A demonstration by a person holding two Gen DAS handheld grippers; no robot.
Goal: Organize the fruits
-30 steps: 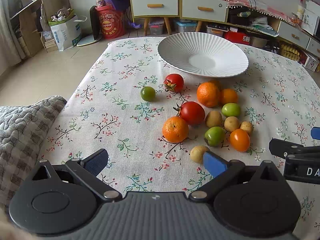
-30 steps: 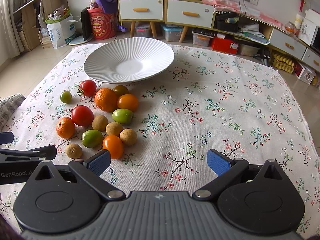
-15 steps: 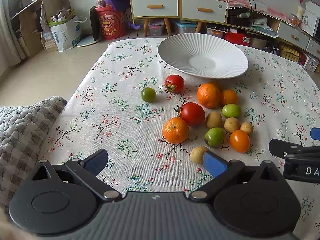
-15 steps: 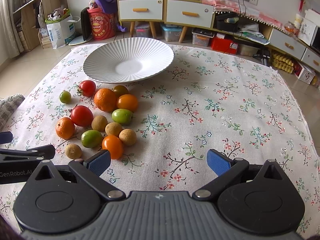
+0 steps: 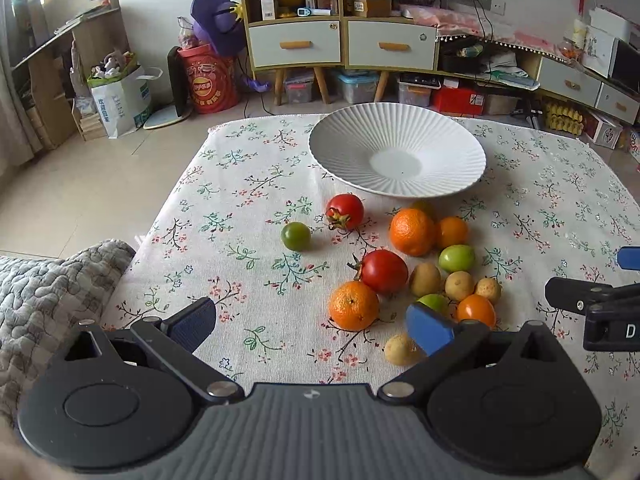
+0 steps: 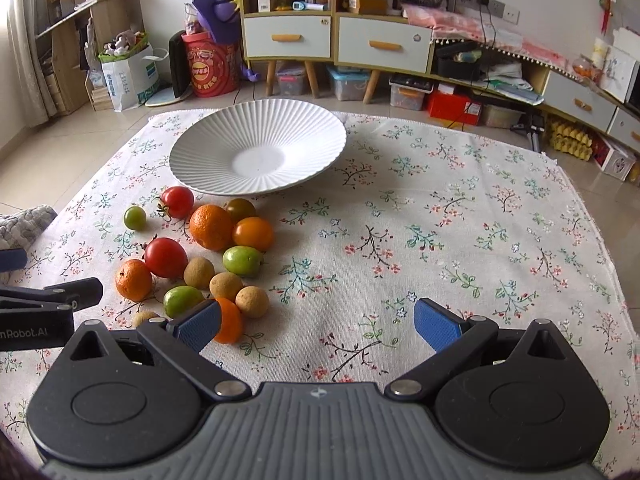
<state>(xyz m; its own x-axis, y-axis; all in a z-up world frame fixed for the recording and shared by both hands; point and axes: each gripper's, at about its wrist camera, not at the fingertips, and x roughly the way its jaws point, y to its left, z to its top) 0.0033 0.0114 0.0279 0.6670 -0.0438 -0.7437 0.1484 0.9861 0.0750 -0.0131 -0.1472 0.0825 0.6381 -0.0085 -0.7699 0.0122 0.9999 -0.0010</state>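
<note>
Both your grippers hang wide open over the floral tablecloth [image 6: 440, 216], and the loose fruit sits just in front of the empty plate.

From your left: your left gripper [image 5: 310, 322] has its blue-padded fingers spread with nothing between them, low over the cloth near a small green tomato [image 5: 295, 235] that lies apart from the rest. Next comes the cluster: two red tomatoes [image 5: 385, 271], a rough-skinned orange mandarin [image 5: 353, 305], a larger orange [image 5: 412, 231], green plums [image 6: 242, 261] and small tan round fruits [image 6: 251, 301], most of them touching. The white ribbed ceramic plate [image 6: 304, 132] stands behind them, holding nothing. Your right gripper [image 6: 316, 322] is spread too, its left pad in front of a smooth orange fruit [image 6: 230, 320].
</note>
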